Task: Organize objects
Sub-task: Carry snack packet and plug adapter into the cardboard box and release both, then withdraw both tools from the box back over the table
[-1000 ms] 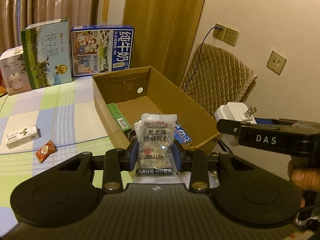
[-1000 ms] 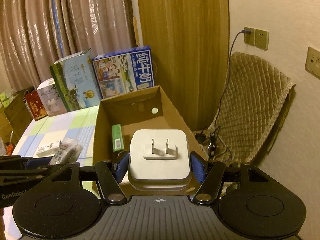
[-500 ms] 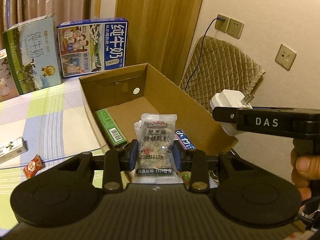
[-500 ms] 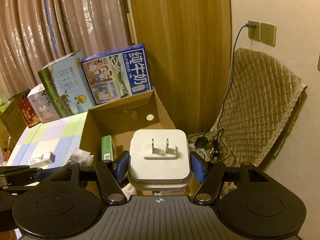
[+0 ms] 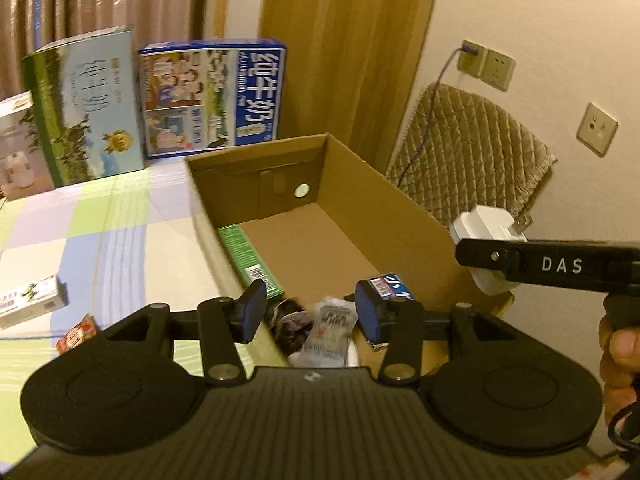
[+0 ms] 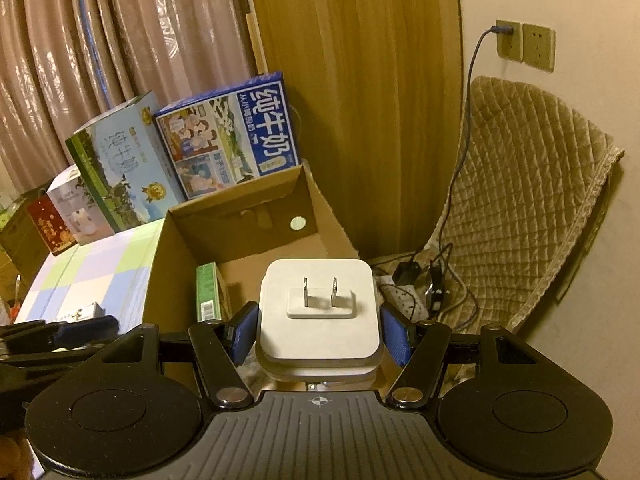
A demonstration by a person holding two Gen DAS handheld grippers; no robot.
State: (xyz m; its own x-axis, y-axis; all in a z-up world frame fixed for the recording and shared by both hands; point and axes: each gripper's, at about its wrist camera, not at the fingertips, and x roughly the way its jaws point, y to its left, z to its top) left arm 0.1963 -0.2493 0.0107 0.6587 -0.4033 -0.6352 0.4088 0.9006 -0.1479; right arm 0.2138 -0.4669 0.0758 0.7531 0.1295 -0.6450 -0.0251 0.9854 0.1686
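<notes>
The left gripper (image 5: 310,312) is spread, with nothing between its blue pads (image 5: 253,312); it hangs over the near end of the cardboard box (image 5: 404,216). A snack packet (image 5: 330,336) shows in the gap below the pads, blurred, apart from both of them, beside a dark wrapper (image 5: 290,326) at the near end of the box; whether the packet rests on the box floor cannot be told. A green carton (image 5: 250,258) lies along the left inner wall of the box, and a small blue box (image 5: 390,286) sits near the right wall. The right gripper (image 6: 318,334) is pinching a white charger (image 6: 320,308) by its sides, prongs pointing away from the camera. In the left wrist view the charger (image 5: 486,226) sits at the tip of the right gripper, level with the right wall of the box; whether it is over the box or just outside it cannot be told. A hand (image 5: 618,364) holds the right gripper's handle. The box stands on a checked tablecloth (image 5: 112,232). On the cloth, left of the box, lie a small white carton (image 5: 30,304) and a red candy (image 5: 76,334). Two milk cartons (image 5: 212,96) stand behind the box.
</notes>
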